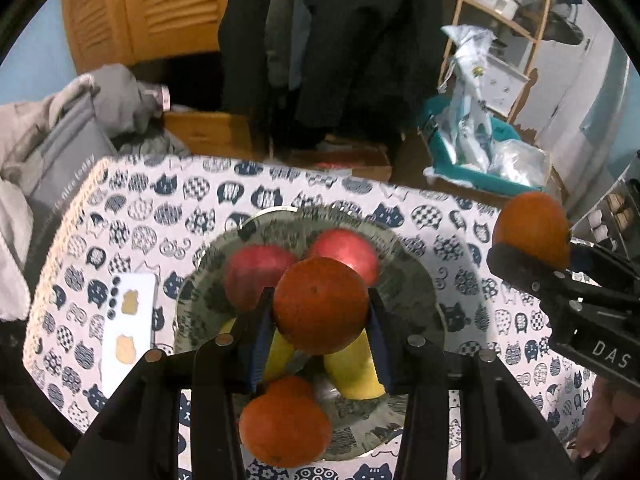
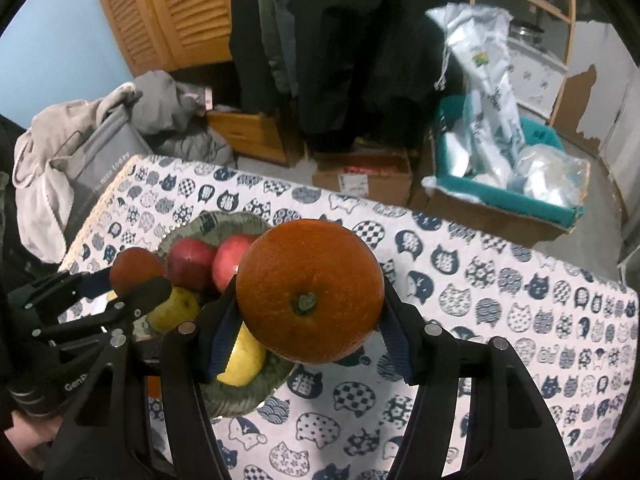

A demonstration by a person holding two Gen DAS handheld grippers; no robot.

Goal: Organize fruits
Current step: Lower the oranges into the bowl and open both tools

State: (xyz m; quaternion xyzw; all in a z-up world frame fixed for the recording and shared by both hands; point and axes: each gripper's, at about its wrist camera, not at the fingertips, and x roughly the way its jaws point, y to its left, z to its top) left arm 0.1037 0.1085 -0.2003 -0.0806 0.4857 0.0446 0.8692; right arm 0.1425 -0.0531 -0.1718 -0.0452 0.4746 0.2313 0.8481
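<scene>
My left gripper (image 1: 320,312) is shut on an orange (image 1: 320,305) and holds it above a grey patterned plate (image 1: 416,280). On the plate lie two red apples (image 1: 256,276), two yellow fruits (image 1: 358,368) and another orange (image 1: 285,426). My right gripper (image 2: 308,320) is shut on a second orange (image 2: 310,290), held above the table to the right of the plate (image 2: 240,394). The right gripper with its orange (image 1: 532,230) also shows at the right in the left wrist view. The left gripper with its orange (image 2: 136,268) shows at the left in the right wrist view.
The table wears a white cloth with blue cat prints (image 2: 480,300). A white card (image 1: 128,320) lies left of the plate. Beyond the far edge stand cardboard boxes (image 2: 362,178), a teal bin with bags (image 2: 508,184), hanging dark coats and a grey bag (image 2: 100,152).
</scene>
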